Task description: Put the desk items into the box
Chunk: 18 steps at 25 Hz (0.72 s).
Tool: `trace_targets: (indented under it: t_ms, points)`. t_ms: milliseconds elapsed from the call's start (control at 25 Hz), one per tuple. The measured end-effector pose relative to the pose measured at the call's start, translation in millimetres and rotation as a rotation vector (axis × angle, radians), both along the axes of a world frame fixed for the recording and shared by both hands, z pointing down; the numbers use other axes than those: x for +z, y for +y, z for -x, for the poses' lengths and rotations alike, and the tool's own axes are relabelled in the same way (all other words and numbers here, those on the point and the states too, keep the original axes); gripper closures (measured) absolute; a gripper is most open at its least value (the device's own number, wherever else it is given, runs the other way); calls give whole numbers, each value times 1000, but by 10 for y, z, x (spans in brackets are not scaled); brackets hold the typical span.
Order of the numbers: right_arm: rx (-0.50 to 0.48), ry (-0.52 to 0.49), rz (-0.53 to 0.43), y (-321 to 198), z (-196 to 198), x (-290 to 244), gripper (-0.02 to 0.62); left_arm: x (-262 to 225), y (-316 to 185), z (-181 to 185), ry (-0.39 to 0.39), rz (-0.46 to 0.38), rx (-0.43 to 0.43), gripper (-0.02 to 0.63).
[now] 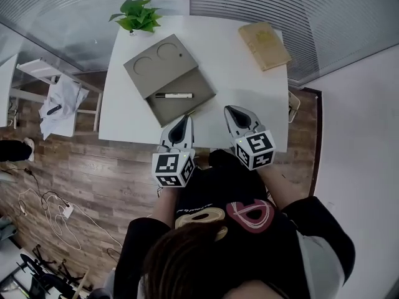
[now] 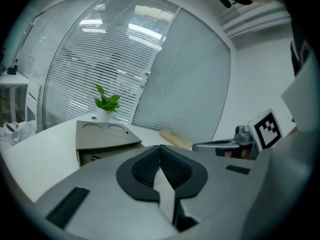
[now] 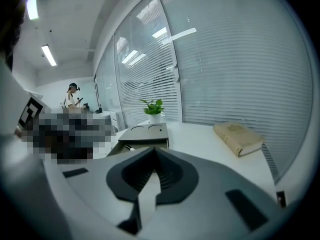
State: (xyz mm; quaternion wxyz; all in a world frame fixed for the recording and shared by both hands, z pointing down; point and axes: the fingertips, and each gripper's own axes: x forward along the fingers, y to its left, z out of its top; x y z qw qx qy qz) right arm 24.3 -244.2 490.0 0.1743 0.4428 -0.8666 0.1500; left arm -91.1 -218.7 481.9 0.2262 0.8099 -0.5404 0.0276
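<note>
**Both my grippers closed and empty at the near edge of the table**

On the far left, off the table, a white cloth (image 1: 61,98) lies over a white frame above the wooden floor. At the far left corner of the white table (image 1: 224,73) stands a small green plant (image 1: 138,14). Just in front of it lies the grey box (image 1: 182,109), open. Its lid (image 1: 159,64), with two round hollows, is folded back toward the plant. A white pen (image 1: 174,95) with dark ends lies inside the box, across the tray.

My left gripper (image 1: 187,118) hovers at the near edge of the table, its tip just beside the near corner of the box. Its fingers (image 2: 145,170) are pressed together and nothing is between them. My right gripper (image 1: 229,109) is beside it, over bare table and apart from the box. Its fingers are also closed tip to tip and hold nothing.

At the far right corner lies a tan book (image 1: 265,45), flat and closed, outside the box and well apart from both grippers.
</note>
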Motion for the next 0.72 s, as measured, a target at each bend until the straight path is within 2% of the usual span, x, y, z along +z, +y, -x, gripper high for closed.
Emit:
trace_targets:
  t_ms: [280,720]
  points:
    - [-25,14,-46,52,37,-60,586,10,44,-20,6,-3,-7,588]
    - [-64,39,-58,39,117,-34,588,-11,47,-21,-8,-10,-17,588]
